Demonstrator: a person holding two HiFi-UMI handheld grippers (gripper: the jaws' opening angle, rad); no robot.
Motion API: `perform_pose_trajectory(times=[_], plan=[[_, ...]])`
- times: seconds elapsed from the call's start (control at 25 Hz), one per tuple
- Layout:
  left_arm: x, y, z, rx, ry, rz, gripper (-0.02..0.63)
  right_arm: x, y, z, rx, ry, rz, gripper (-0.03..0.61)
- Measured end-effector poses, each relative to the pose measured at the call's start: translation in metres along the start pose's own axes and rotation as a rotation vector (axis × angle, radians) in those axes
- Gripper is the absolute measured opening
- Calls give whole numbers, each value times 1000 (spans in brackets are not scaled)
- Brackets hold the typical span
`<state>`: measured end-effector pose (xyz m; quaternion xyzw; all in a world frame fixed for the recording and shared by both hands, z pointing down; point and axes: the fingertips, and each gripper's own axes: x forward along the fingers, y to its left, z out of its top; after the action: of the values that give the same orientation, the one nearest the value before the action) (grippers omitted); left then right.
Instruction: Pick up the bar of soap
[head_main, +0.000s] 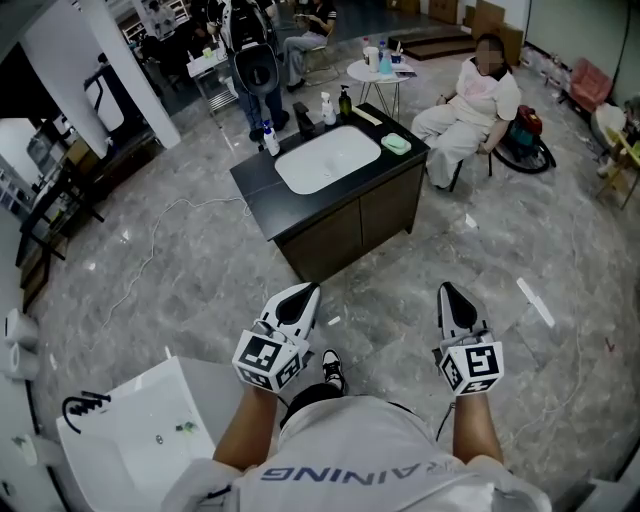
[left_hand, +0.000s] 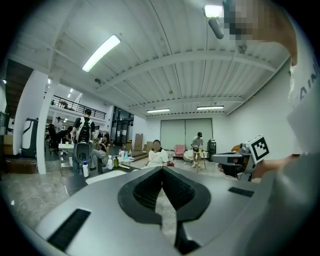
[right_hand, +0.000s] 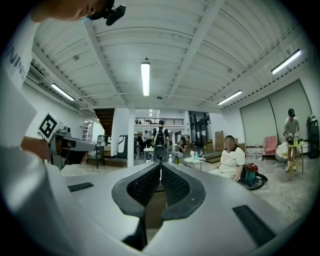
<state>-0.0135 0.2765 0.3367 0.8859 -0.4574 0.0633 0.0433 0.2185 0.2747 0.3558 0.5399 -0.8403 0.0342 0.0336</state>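
A pale green bar of soap (head_main: 396, 143) lies on the right corner of a black sink cabinet (head_main: 340, 215) with a white basin (head_main: 328, 158), a few steps ahead of me. My left gripper (head_main: 304, 292) and right gripper (head_main: 447, 291) are held out low over the marble floor, well short of the cabinet, pointing toward it. Both are shut with nothing between the jaws. In the left gripper view the left gripper (left_hand: 161, 170) has its jaws closed tip to tip. The right gripper (right_hand: 160, 165) shows the same in its own view.
Bottles (head_main: 270, 138) stand along the counter's back edge (head_main: 345, 100). A seated person (head_main: 468, 110) and a red vacuum (head_main: 527, 124) are right of the cabinet, with a round white table (head_main: 378, 72) behind. Another white basin (head_main: 140, 430) sits at my lower left. A cable (head_main: 150, 250) trails on the floor.
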Motion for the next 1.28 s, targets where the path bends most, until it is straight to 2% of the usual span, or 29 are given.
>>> perform_pose_trajectory(times=[0.28,0.8,1.28], plan=[[45,64,9,7,21,-38,2,75,0,9,5,27,-19,17],[80,209,-6,-42,37,-52,2,216,52,18,-42,101,-2,18],[98,284,-11,-67,33,-11,2,298,64,17,-49,138,27,17]])
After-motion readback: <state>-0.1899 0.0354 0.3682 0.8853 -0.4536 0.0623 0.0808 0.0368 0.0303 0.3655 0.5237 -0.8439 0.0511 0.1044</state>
